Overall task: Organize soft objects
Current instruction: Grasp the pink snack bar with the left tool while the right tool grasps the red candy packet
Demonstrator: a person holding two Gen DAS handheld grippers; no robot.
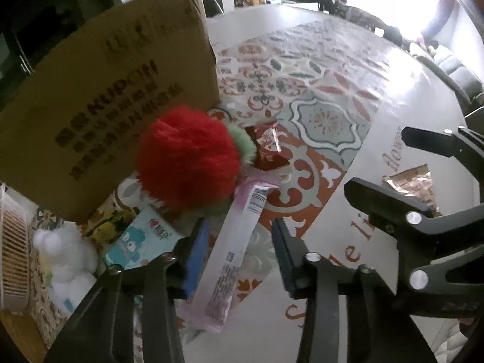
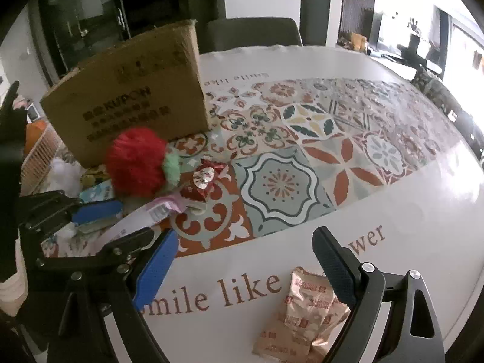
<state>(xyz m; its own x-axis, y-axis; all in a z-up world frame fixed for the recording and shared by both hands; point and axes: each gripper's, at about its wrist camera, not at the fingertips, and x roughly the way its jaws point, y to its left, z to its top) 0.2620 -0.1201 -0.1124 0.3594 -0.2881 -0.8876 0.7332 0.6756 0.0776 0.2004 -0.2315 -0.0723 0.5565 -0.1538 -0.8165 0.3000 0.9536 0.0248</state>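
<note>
A fluffy red plush ball with a green tuft (image 1: 187, 157) (image 2: 136, 163) lies against the front of a cardboard box (image 1: 106, 90) (image 2: 130, 96). A white plush (image 1: 66, 257) (image 2: 63, 172) sits left of it. My left gripper (image 1: 239, 222) points down over a long pink-and-white packet (image 1: 230, 242) (image 2: 133, 220). The packet lies between its blue pads (image 1: 196, 254), with a gap on the right side. My right gripper (image 2: 246, 234) (image 1: 375, 160) hangs wide open over the white table. Nothing is between its fingers, and gold snack packets (image 2: 302, 311) (image 1: 411, 181) lie under its right finger.
A red foil packet (image 1: 267, 148) (image 2: 202, 181) and a light-blue tissue pack (image 1: 136, 242) (image 2: 96, 193) lie around the red plush. A slatted basket (image 1: 12, 257) (image 2: 39, 154) stands at the far left. The table carries a patterned runner (image 2: 302, 151). A dark chair (image 2: 251, 33) stands behind it.
</note>
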